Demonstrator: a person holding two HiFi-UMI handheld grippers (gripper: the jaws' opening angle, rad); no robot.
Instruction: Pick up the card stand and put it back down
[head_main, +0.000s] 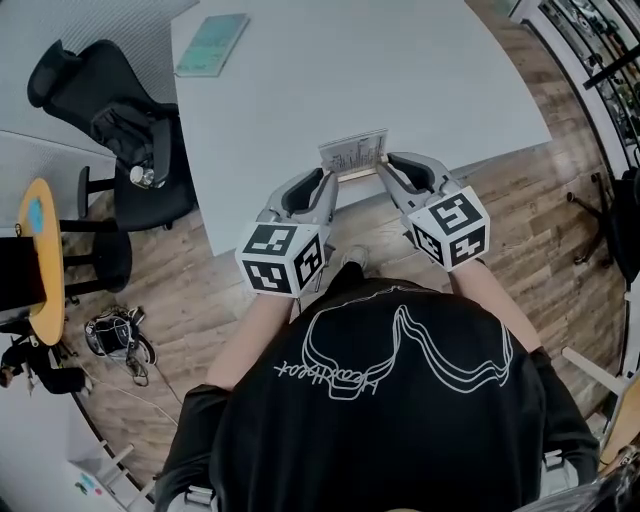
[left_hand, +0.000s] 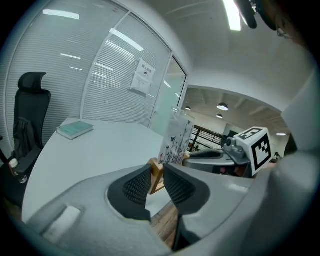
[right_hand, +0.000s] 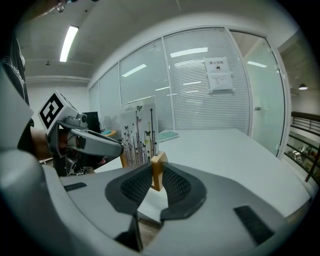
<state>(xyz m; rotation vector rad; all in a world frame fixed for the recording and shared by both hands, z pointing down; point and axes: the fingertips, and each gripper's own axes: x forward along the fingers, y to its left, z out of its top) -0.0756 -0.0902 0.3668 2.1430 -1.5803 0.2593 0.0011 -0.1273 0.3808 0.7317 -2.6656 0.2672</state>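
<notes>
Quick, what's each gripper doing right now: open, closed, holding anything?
Left gripper: closed on one wooden end of the card stand.
Right gripper: closed on the card stand's other wooden end.

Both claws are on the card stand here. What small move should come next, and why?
Probably lower it level onto the table, both grips kept. The left claw and right claw each clamp one end of the stand, at its wooden base, and it seems to hang just above the table's near edge, so only setting down remains.
</notes>
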